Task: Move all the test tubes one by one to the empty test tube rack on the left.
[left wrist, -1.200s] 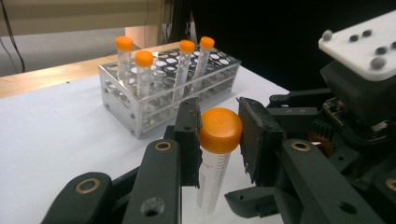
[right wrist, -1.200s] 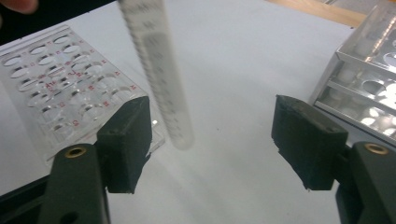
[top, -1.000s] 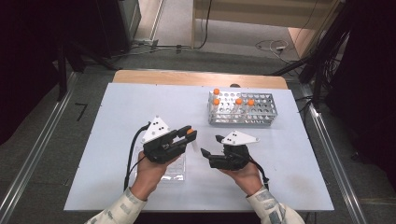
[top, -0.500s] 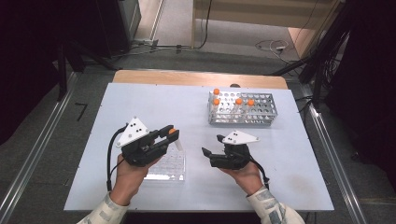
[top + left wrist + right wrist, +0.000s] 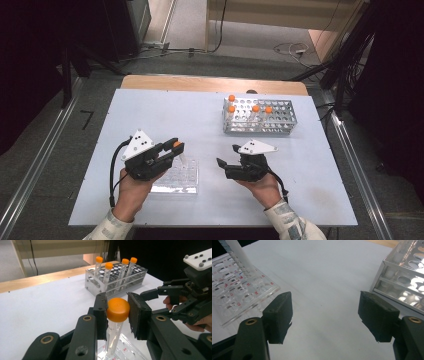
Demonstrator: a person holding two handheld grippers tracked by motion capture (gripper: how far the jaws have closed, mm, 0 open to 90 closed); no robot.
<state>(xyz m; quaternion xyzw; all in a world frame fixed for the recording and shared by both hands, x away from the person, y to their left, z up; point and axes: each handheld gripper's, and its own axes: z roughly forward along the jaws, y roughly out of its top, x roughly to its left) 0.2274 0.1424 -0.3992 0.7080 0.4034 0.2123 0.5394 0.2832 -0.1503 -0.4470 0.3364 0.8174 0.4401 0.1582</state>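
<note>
The left gripper (image 5: 117, 312) had its jaws clamped on the orange cap of a tube (image 5: 113, 337), which hung upright between the pads with its lower end over the clear rack (image 5: 176, 176) just beneath them, not yet clearly seated in a hole. The right gripper (image 5: 325, 315) rested with jaws apart and empty, the clear rack off one pad and the metal rack (image 5: 260, 117) beyond the other. Judging by the four capped tubes (image 5: 120, 270) standing in the metal rack, most of the moving remained undone.
</note>
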